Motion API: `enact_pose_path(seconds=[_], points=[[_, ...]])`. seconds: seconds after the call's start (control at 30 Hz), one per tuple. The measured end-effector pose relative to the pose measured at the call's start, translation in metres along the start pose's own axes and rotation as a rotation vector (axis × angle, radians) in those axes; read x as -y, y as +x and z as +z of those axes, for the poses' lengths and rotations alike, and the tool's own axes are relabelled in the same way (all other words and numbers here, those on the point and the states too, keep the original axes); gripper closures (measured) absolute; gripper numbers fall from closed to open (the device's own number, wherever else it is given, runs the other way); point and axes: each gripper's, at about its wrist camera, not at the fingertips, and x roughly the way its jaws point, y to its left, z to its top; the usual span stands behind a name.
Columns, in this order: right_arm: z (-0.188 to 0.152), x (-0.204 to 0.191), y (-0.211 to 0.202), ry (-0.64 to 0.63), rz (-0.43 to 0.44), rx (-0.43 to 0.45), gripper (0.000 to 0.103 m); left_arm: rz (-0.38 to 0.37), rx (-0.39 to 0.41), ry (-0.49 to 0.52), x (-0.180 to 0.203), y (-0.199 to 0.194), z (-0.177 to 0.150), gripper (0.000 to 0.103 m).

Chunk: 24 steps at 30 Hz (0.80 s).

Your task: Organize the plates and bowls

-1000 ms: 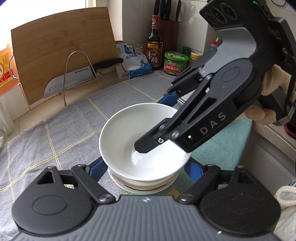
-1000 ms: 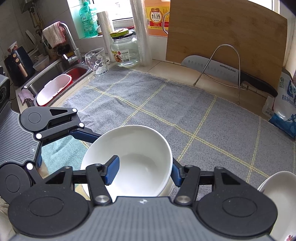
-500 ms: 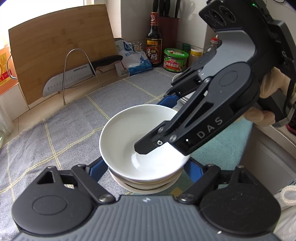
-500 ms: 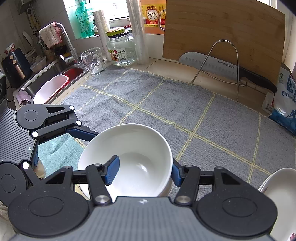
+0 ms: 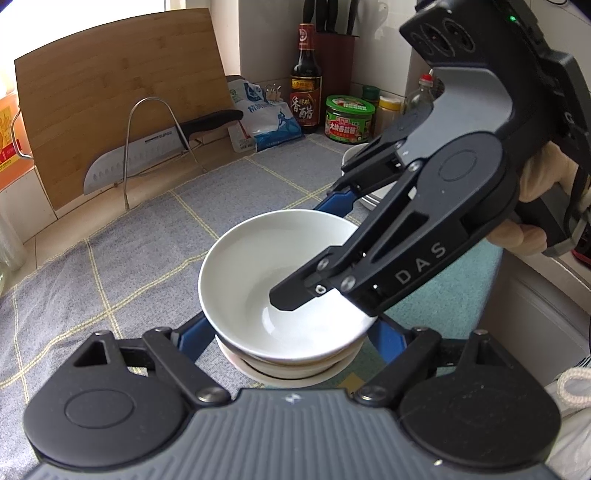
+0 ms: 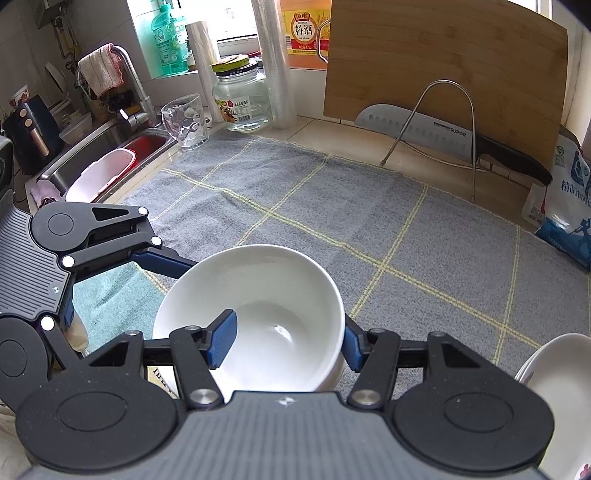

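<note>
Little had moved: left gripper [image 5: 284, 332] jaws, just widening, flanked stacked dishes; right gripper [image 6: 284, 339] pinched the glossy round white bowl's [image 6: 258, 295] rim.

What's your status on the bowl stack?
Right tongs shut on top bowl wall. Left tongs straddle lower bowls, contact unclear. Other bowls at right, not blocking.

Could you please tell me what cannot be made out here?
- Left wrist view: the stacked dishes under the white ceramic bowl; it covers all but their rims.
- Right wrist view: the white dish at lower right, cut off by the picture's edge.
- Left wrist view: the black knife handles, cut off by the top edge.
</note>
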Motion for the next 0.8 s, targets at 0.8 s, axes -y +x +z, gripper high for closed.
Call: enact_pose_path(seconds=[0.8], points=[[0.001,-0.002,-0.010,-0.027,-0.025,0.021,0.003,0.008,-0.020,0.002,-0.006,-0.004,-0.008,0.008]])
